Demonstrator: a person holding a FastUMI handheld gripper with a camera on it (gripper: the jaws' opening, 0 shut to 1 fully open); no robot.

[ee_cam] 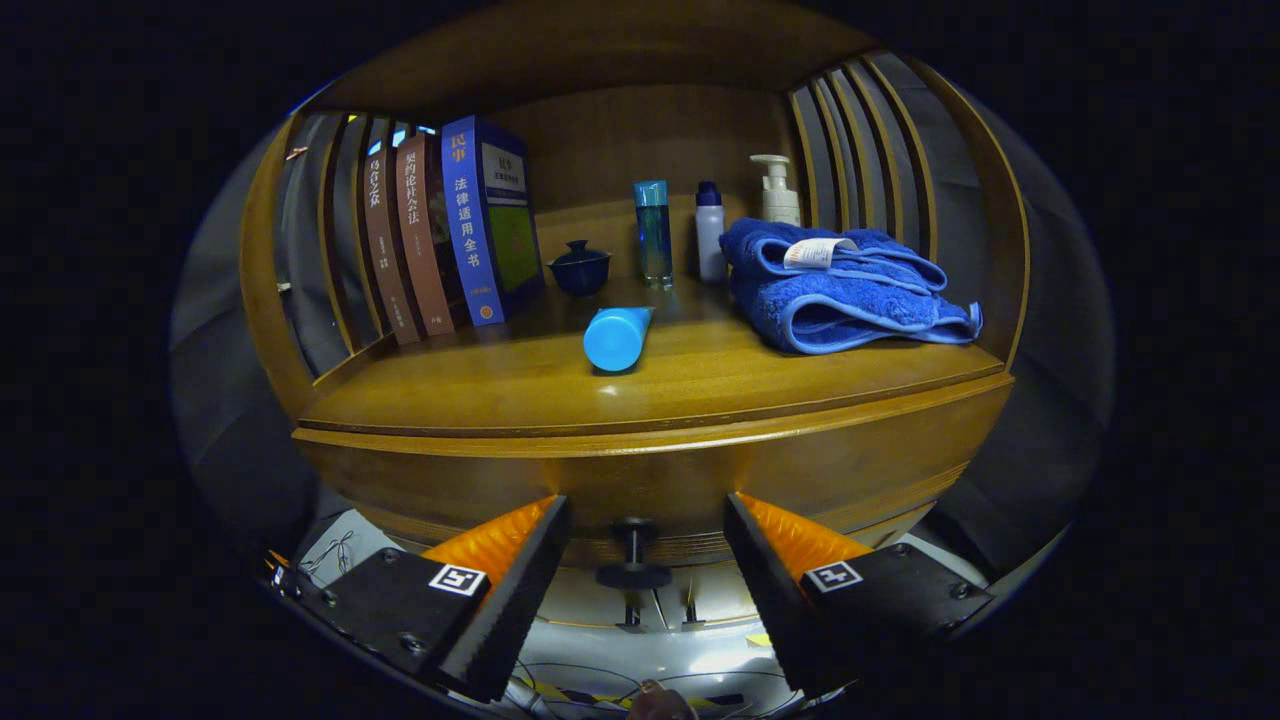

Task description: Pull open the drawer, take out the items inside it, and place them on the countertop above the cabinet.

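A wooden cabinet fills the scene, its drawer front [800, 470] closed under the countertop [700, 385]. The drawer's dark round knob [633, 555] sits between my fingertips, with a gap on each side. My gripper [645, 520] is open, its orange-and-black fingers [520, 560] level with the knob and touching nothing. The drawer's inside is hidden.
On the countertop lie a blue tube [615, 338] on its side and a folded blue towel [845, 290]. Behind stand three books [440, 230], a dark lidded cup [579, 266], a tall blue bottle [653, 232], a white bottle [709, 230] and a pump bottle [778, 190]. Slatted side walls flank the shelf.
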